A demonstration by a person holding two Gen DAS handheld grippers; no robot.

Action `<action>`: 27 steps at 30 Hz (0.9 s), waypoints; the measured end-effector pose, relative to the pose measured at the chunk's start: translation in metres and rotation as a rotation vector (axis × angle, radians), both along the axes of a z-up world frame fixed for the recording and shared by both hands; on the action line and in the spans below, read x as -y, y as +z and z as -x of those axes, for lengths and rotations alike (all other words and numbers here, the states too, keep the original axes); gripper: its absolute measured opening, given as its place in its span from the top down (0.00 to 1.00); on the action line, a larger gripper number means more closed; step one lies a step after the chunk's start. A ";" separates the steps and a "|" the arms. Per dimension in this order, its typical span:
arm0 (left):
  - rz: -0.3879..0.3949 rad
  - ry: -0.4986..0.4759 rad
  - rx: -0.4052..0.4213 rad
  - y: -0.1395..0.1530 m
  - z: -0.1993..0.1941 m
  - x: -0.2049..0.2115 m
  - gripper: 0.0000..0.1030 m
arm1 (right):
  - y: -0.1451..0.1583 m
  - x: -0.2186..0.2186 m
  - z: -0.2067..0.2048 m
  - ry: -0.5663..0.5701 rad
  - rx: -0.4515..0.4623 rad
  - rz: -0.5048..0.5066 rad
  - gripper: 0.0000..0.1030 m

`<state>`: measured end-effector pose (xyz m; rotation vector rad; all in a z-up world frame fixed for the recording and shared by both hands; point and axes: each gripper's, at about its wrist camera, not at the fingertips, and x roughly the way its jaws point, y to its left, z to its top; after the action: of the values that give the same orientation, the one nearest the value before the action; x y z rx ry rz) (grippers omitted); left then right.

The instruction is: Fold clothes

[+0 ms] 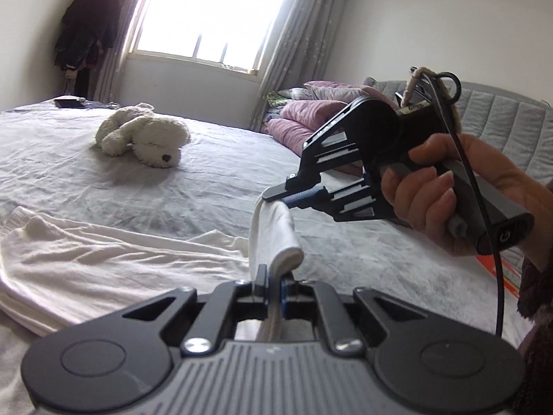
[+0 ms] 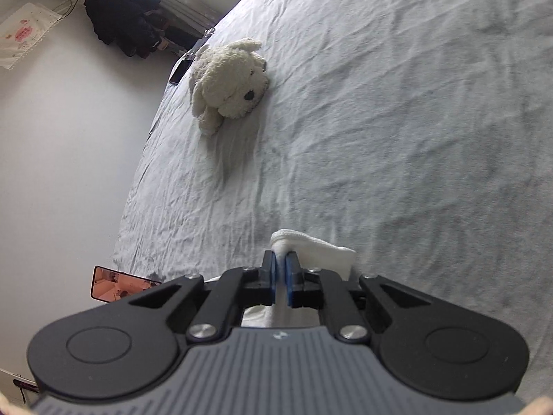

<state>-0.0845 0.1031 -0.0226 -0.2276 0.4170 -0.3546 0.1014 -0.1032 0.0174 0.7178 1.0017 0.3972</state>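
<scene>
A white garment [image 1: 103, 259] lies spread on the grey bed sheet [image 1: 214, 186] at the left of the left wrist view. One edge of it rises as a folded strip [image 1: 276, 238]. My left gripper [image 1: 274, 280] is shut on the lower part of this strip. My right gripper [image 1: 273, 197], held in a hand, is shut on the strip's upper end, just above and beyond the left one. In the right wrist view my right gripper [image 2: 280, 263] pinches the white cloth [image 2: 318, 252] above the sheet [image 2: 414, 138].
A white plush dog [image 1: 145, 135] [image 2: 230, 79] lies on the bed beyond the garment. Purple bedding [image 1: 304, 117] and a grey padded headboard [image 1: 501, 117] are at the right. Dark clothes [image 1: 86, 31] hang by the window. A phone [image 2: 121, 285] lies at the bed's edge.
</scene>
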 end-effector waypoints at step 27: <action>0.294 0.518 -0.199 -0.023 -0.003 -0.161 0.95 | -0.038 -0.198 -0.042 0.239 0.018 -0.002 0.91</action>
<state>-0.0812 0.2640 -0.0459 -0.6467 0.4836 0.1212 0.1433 0.0948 -0.0210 0.5965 1.0741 0.6116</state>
